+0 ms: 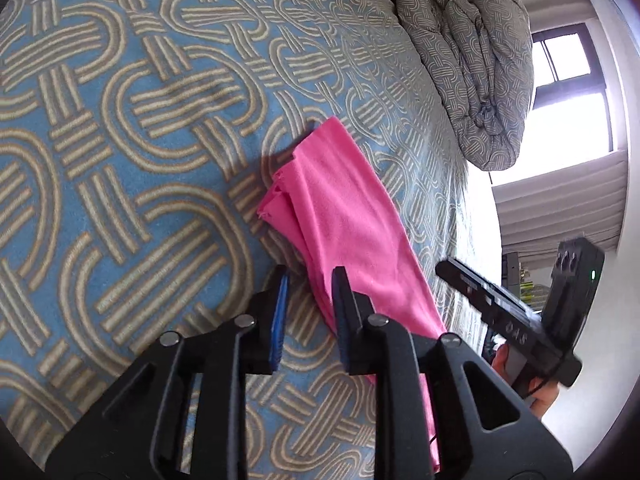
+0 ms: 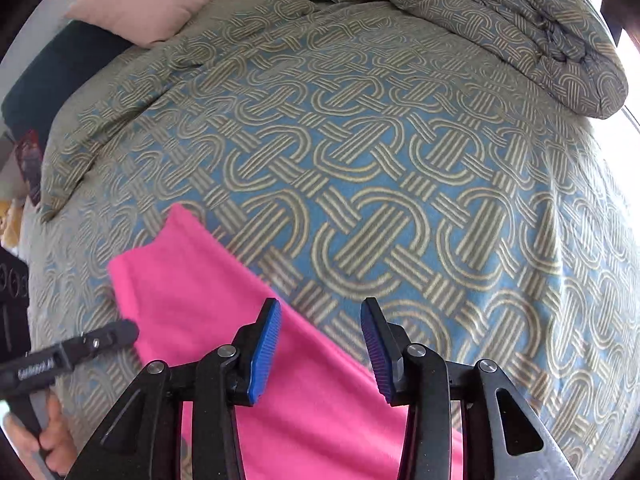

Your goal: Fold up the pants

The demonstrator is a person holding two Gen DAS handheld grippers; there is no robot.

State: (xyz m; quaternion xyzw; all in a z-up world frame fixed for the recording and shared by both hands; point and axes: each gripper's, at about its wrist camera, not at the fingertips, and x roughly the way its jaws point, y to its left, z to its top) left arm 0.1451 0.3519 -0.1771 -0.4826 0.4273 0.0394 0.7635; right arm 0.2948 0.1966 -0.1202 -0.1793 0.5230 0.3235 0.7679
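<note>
The near end of the pink pants [image 2: 224, 312] is cut off below both views, hidden under my tools, so I cannot tell how the waist or hems lie there. The pants lie as a long folded strip on the patterned bed cover [image 2: 400, 184], the far end showing several stacked layers with uneven edges in the left wrist view. My left tool [image 1: 310, 280] points down at a slant over the strip's edge; its jaws are parted, one pad over the cover, the other over the pink cloth, neither pinching it. My right tool [image 2: 320, 312] points more steeply down, jaws spread, with the edge of the pants and bare cover between them and nothing gripped. Whether either tool's tips touch the fabric I cannot make out. My left hand [image 2: 44, 436] shows only partly at the frame's corner, wrapped around its handle. A bunched duvet [image 2: 520, 28] sits well apart at the bed's far side, beside a pillow [image 2: 160, 0].
</note>
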